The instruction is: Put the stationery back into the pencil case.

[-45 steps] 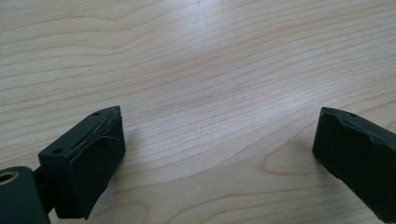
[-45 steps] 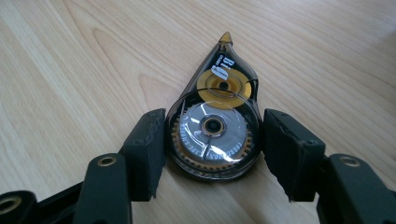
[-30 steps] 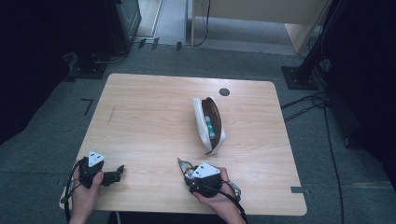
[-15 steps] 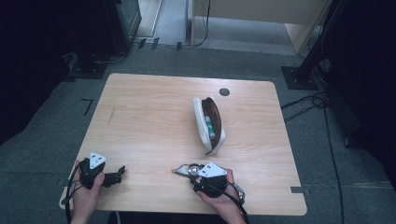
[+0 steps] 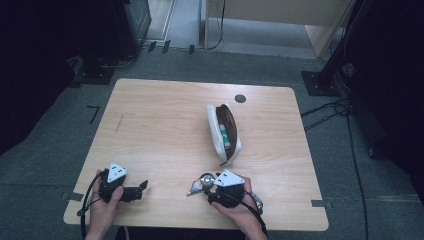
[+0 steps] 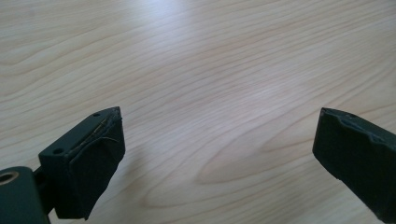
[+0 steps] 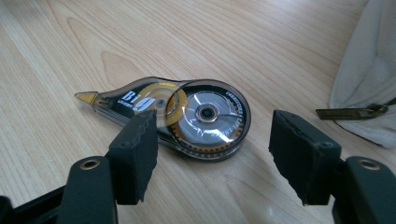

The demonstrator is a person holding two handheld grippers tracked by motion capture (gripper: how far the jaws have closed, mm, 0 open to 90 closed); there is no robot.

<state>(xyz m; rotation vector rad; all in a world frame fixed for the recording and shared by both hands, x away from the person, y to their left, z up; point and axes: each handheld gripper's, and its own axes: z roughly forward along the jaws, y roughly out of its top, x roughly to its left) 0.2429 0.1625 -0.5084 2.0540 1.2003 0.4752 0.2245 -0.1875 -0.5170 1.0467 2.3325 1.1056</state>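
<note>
A clear grey correction tape dispenser [image 7: 187, 114] with a gold reel lies flat on the wooden table [image 5: 160, 125], near the front edge [image 5: 199, 183]. My right gripper [image 7: 215, 135] is open, one jaw on either side of the dispenser's round end, low over the table [image 5: 200, 186]. A white pencil case [image 5: 223, 132] lies unzipped mid-table with a green and white item inside; its cloth edge and zipper pull [image 7: 350, 112] lie just beyond the right jaw. My left gripper [image 5: 139, 188] stands open at the front left over bare wood [image 6: 219, 126], nothing between its jaws.
A dark round cable hole [image 5: 240, 98] sits near the table's far edge. Grey carpet, black stands and cables [image 5: 325, 107] surround the table. Bare wood spreads across the left half and between the two grippers.
My right gripper has swung its jaws from pointing away to pointing left, low over the table, with the tape dispenser at its tips. The left gripper has barely moved.
</note>
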